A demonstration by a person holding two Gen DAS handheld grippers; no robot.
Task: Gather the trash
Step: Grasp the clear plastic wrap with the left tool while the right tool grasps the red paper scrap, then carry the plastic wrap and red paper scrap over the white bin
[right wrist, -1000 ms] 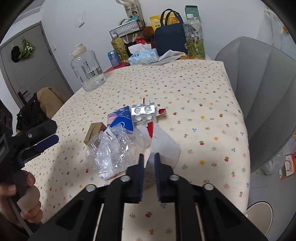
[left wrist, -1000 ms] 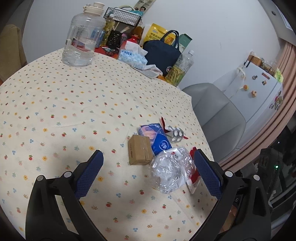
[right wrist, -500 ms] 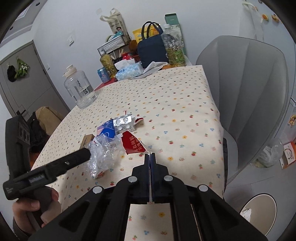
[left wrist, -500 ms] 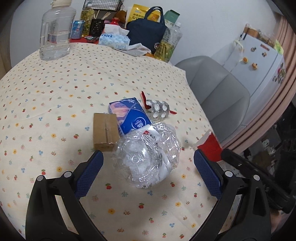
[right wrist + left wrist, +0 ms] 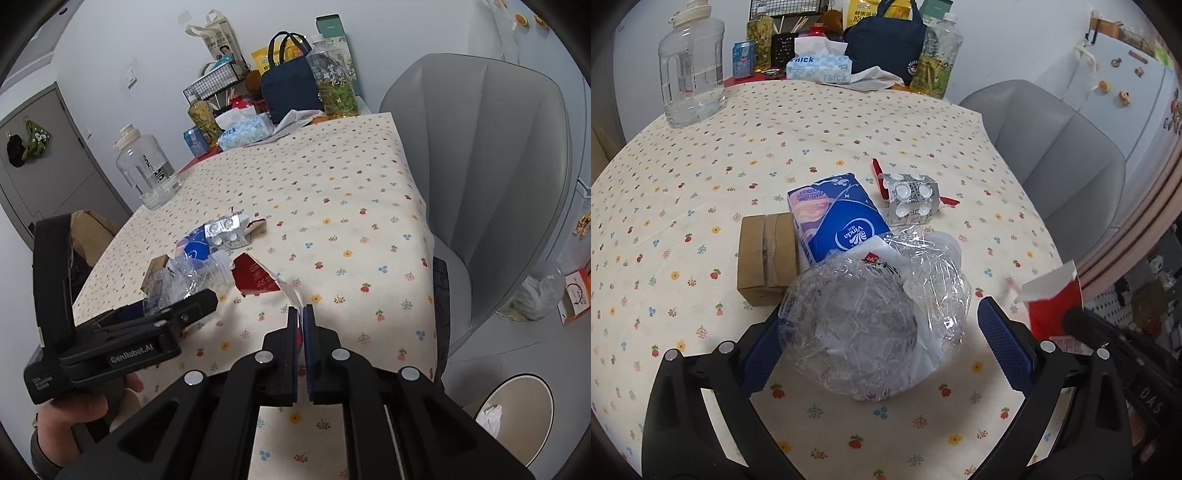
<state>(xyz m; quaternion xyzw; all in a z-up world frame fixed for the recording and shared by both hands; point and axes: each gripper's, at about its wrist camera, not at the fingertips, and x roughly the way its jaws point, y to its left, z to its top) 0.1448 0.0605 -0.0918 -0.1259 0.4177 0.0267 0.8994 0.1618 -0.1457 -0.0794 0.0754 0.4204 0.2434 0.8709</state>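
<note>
The table [image 5: 849,122], spread with a cream cloth printed with small flowers, fills most of both views. A grey chair [image 5: 491,155] stands at its edge, at about 2 o'clock in the right wrist view, and a round bin [image 5: 517,413] with a bit of white paper in it sits on the floor at 4 o'clock. At the table's far side, around 12 o'clock, a clear water jug [image 5: 690,70], a navy bag [image 5: 886,40] and a tissue pack [image 5: 820,68] stand among other bottles.

The trash lies clustered mid-table. A crumpled clear plastic bag [image 5: 871,321] lies nearest the left tool [image 5: 882,336], whose blue-padded fingers stand wide apart on either side of it; whether either pad touches the plastic I cannot tell. Touching the bag at 10 o'clock is a small brown cardboard box [image 5: 766,258], with a blue Vinda tissue packet [image 5: 838,218] leaning against the box's right side. Just beyond, at 1 o'clock, lies a silver pill blister [image 5: 912,199] over a red scrap.

The right tool [image 5: 300,314] is clenched on a torn red-and-white paper wrapper [image 5: 255,275], pinching its white torn edge; the wrapper hangs above the table, apart from the cluster.
</note>
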